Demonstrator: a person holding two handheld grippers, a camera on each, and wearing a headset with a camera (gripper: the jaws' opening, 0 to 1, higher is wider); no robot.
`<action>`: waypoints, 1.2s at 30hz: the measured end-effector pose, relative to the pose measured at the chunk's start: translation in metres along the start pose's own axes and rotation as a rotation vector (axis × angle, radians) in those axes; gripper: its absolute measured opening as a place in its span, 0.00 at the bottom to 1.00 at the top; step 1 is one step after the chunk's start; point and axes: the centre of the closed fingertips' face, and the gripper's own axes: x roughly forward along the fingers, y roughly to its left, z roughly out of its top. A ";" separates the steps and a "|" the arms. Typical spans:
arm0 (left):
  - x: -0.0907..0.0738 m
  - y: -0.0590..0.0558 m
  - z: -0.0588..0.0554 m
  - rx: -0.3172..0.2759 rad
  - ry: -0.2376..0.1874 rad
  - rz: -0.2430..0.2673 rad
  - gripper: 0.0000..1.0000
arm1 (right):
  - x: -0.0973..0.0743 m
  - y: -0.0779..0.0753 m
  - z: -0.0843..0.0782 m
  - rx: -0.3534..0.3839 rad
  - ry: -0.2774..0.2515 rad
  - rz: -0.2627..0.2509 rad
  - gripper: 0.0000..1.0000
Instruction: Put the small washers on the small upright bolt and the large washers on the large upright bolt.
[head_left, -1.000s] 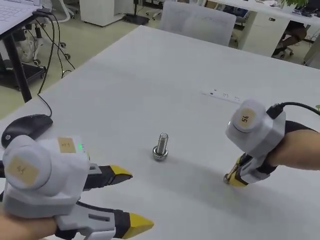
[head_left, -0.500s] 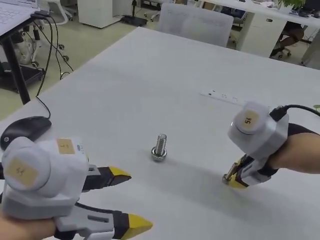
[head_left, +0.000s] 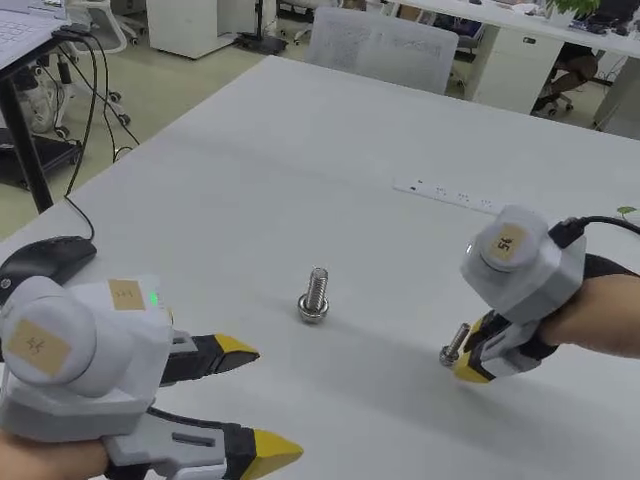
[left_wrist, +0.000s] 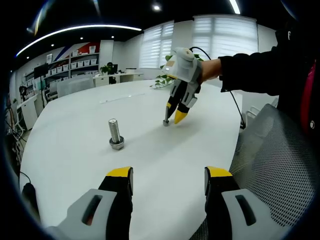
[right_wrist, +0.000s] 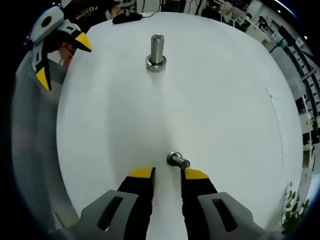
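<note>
Little has changed in the past second: the right gripper (head_left: 465, 360) stays low over the white table (head_left: 300, 170), the small bolt (head_left: 452, 346) still at its yellow tips and now showing a little clearer of them. The bolt leans head down on the tabletop. The jaws stand nearly together, and whether they pinch its shaft cannot be told. The large bolt (head_left: 314, 295), silver and threaded, stands upright on its broad head in mid-table. The small bolt sits at its 4 o'clock, with bare surface all around both. The left gripper (head_left: 255, 400) hangs at 7 o'clock by the near edge, jaws spread wide and empty. A mouse (head_left: 45, 258) lies at 9 o'clock by the left edge, a power strip (head_left: 445, 194) at 1 o'clock, and a chair (head_left: 385, 48) stands beyond the far edge. A yellow sticker (head_left: 505, 243) on the right gripper carries two digits, not surely legible.
</note>
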 end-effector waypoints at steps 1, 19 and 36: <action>0.000 0.000 0.000 0.001 0.000 -0.001 0.57 | -0.001 0.000 0.000 0.007 -0.008 -0.001 0.23; 0.003 -0.003 -0.001 0.016 0.016 -0.017 0.57 | -0.013 0.013 0.006 0.061 -0.121 -0.035 0.34; 0.003 0.002 0.002 0.052 0.040 -0.016 0.58 | -0.043 0.019 0.019 0.138 -0.296 -0.115 0.40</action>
